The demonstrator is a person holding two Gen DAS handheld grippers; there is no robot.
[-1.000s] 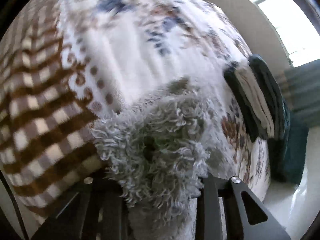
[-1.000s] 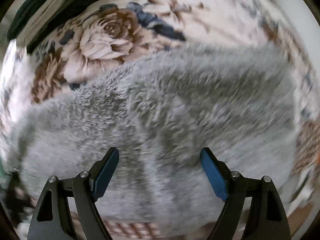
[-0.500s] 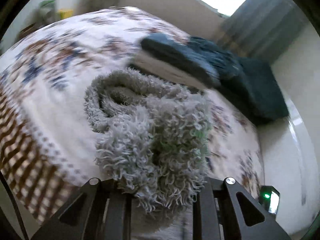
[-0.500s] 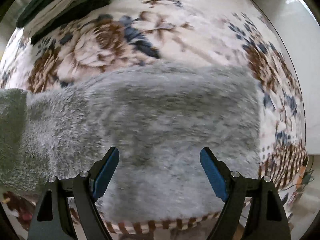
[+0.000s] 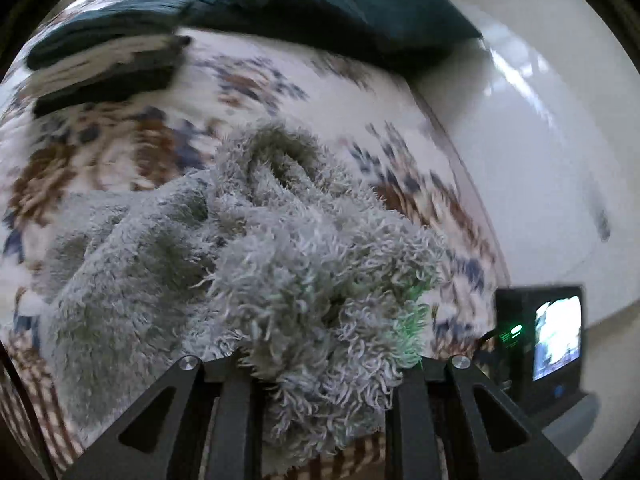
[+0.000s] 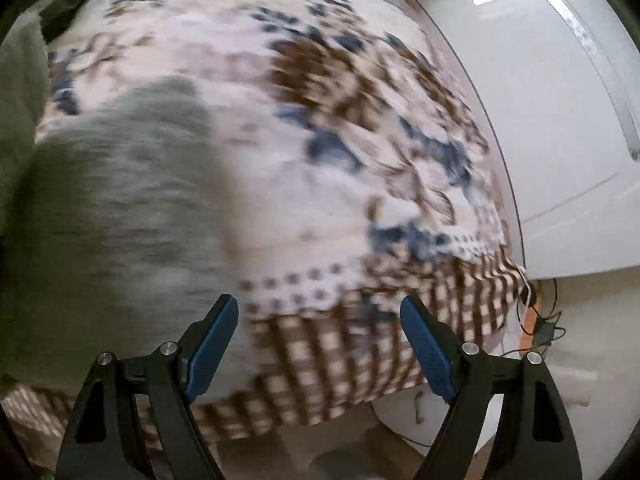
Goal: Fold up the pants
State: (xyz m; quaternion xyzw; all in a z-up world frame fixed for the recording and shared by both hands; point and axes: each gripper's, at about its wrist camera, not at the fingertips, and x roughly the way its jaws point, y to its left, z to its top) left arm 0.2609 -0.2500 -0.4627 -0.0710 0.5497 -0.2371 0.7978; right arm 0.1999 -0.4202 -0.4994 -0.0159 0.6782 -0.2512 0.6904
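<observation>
The grey fluffy pants (image 5: 280,248) lie on a bed with a floral blanket (image 5: 120,152). My left gripper (image 5: 324,376) is shut on a bunched end of the pants and holds it up over the rest of the garment. Its fingertips are buried in the fleece. In the right wrist view the pants (image 6: 112,200) lie flat at the left, blurred. My right gripper (image 6: 320,320) is open and empty, its blue pads (image 6: 424,344) over the blanket's checked edge (image 6: 360,352), to the right of the pants.
A stack of folded dark and white clothes (image 5: 108,60) and a dark teal pillow (image 5: 340,4) lie at the far end of the bed. A small screen device (image 5: 548,340) stands at the right. White floor (image 6: 560,120) and cables (image 6: 540,320) lie beside the bed.
My left gripper has swung right with the pants end, carrying it over the garment. My right gripper has moved right, off the pants, to the blanket's edge.
</observation>
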